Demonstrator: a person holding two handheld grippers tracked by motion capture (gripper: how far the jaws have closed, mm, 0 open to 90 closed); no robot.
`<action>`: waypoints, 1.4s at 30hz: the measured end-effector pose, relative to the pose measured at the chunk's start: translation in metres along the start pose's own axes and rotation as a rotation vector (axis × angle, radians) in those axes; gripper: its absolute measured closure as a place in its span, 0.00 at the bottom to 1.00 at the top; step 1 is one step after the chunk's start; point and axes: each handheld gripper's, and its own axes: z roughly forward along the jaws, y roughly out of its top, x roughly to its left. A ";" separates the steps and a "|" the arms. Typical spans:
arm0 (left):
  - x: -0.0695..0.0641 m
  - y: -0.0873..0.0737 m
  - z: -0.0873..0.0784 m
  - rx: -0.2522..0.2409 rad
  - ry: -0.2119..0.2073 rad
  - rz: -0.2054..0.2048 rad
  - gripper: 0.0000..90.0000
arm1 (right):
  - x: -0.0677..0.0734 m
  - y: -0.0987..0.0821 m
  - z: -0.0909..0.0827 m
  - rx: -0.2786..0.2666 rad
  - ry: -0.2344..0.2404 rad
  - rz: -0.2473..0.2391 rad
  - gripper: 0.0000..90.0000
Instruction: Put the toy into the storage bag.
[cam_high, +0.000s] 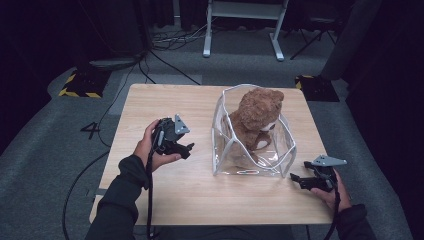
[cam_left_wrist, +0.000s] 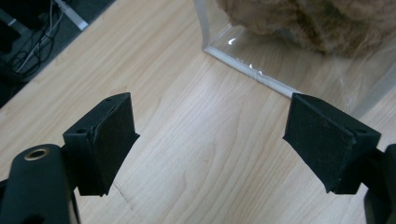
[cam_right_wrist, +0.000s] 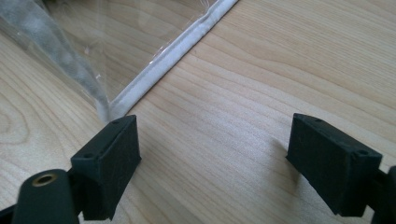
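Teddy bear (cam_high: 257, 117) sitting inside clear zip pouch (cam_high: 286, 150) on counter (cam_high: 165, 100); left tool (cam_high: 189, 149) and right tool (cam_high: 296, 178) both released, flanking pouch, touching nothing.

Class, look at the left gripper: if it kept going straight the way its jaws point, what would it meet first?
Most likely the clear bag holding the brown teddy bear. The left gripper, jaws open, points across bare table at the bag's white-edged bottom corner; depth is hard to judge.
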 end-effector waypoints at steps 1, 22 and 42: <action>0.000 -0.005 0.002 0.008 -0.003 0.000 0.18 | 0.000 0.000 0.000 0.000 0.000 0.000 0.18; -0.002 -0.055 0.021 0.092 0.006 -0.032 0.19 | 0.000 0.000 0.000 0.000 0.000 0.000 0.18; 0.003 -0.107 0.022 0.075 -0.034 -0.150 0.19 | 0.000 0.000 0.000 0.001 0.001 0.000 0.18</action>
